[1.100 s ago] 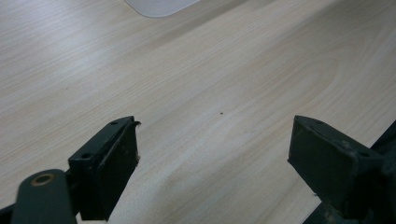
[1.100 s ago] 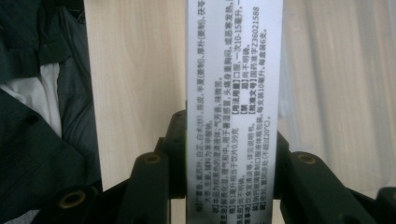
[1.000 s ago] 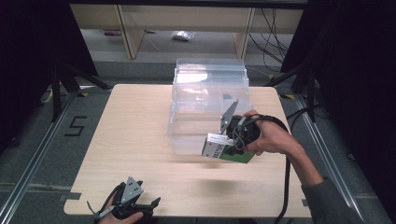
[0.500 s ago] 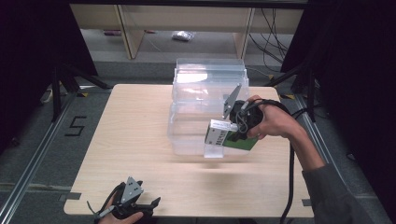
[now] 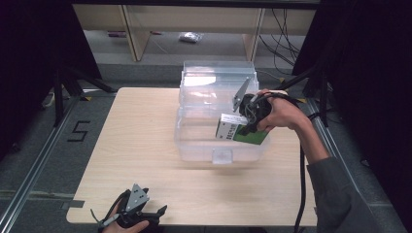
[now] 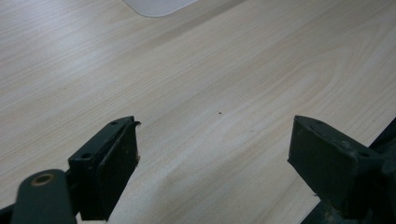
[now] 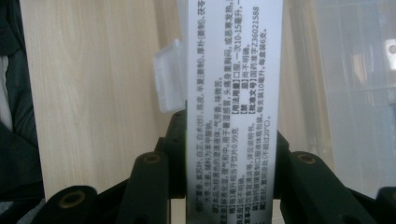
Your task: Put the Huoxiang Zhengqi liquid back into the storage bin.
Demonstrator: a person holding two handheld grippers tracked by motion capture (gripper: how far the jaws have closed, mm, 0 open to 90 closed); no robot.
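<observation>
Green box [image 5: 241, 133] partly behind fingers [image 7: 182, 154]

Light wood table [image 5: 145, 145], grey floor marked "5" [image 5: 77, 131], shelf [image 5: 131, 29] behind, perhaps a bagged item [image 5: 190, 37]

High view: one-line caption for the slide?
Right gripper holds a green-and-white box over the clear plastic bin; left gripper rests open at the table's near edge.

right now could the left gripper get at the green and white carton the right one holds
Probably not: the left gripper rests open at the table's near edge, while the right gripper clamps the green and white carton over the clear plastic bin, far across.
</observation>
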